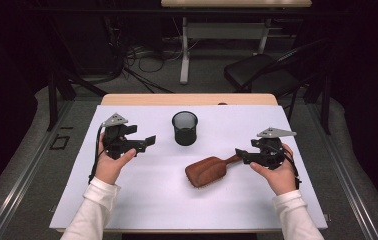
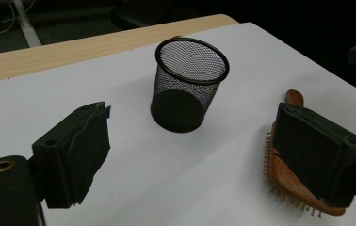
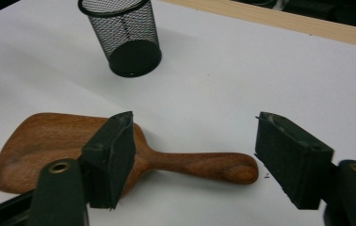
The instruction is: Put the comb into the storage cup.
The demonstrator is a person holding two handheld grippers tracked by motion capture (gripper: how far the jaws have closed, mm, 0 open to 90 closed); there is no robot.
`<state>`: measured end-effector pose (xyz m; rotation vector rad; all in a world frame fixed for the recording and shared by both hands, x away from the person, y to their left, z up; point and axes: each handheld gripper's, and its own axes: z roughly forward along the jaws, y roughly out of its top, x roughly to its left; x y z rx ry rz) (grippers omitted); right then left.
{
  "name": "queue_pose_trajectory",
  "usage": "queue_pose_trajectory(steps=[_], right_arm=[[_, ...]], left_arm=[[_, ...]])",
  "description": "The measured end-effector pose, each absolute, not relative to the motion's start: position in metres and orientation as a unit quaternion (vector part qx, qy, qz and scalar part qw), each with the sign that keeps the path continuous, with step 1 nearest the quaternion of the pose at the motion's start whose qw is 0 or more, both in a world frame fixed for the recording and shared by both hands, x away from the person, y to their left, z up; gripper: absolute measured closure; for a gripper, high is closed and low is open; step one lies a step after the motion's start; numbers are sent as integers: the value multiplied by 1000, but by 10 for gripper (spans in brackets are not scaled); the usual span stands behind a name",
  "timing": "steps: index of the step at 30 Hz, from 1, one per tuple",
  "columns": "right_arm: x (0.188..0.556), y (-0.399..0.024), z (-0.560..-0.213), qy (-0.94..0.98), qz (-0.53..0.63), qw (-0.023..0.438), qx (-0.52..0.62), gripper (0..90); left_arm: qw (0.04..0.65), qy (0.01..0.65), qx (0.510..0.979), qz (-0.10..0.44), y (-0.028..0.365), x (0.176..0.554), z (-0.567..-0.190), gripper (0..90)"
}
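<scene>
- Nearest, the right gripper [image 1: 241,155] stands released, jaws apart over the wooden hairbrush [image 3: 119,153] handle on the white sheet [image 1: 142,200]: an approach step, seemingly.
- Next it must lower and clamp the handle.
- Farther, the left gripper [image 1: 149,141], also unclenched and empty, waits beside the upright mesh cup [image 1: 184,128].

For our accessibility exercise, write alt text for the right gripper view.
A wooden hairbrush lies bristles down on a white table, its handle pointing between the open black jaws of the right gripper, which do not touch it. Behind it stands an upright black mesh pen cup.
</scene>
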<state>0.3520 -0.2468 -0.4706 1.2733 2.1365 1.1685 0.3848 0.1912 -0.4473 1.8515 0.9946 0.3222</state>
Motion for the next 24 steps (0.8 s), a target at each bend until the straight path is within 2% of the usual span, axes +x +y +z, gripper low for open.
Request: queue_pose_trajectory(steps=[1, 6, 21, 23, 24], right_arm=[[356, -248, -472, 764, 413, 197, 454, 340], [366, -246, -477, 770, 405, 186, 457, 395], [382, -230, -493, 784, 375, 171, 464, 438], [386, -226, -499, 784, 372, 160, 470, 509], [386, -226, -499, 784, 372, 160, 470, 509]], left_arm=[[487, 410, 760, 134, 191, 386, -448, 121], [487, 411, 759, 132, 192, 391, -450, 123], [480, 408, 768, 120, 185, 390, -460, 123], [478, 406, 769, 122, 185, 389, -461, 123], [477, 406, 770, 123, 185, 389, -461, 123]])
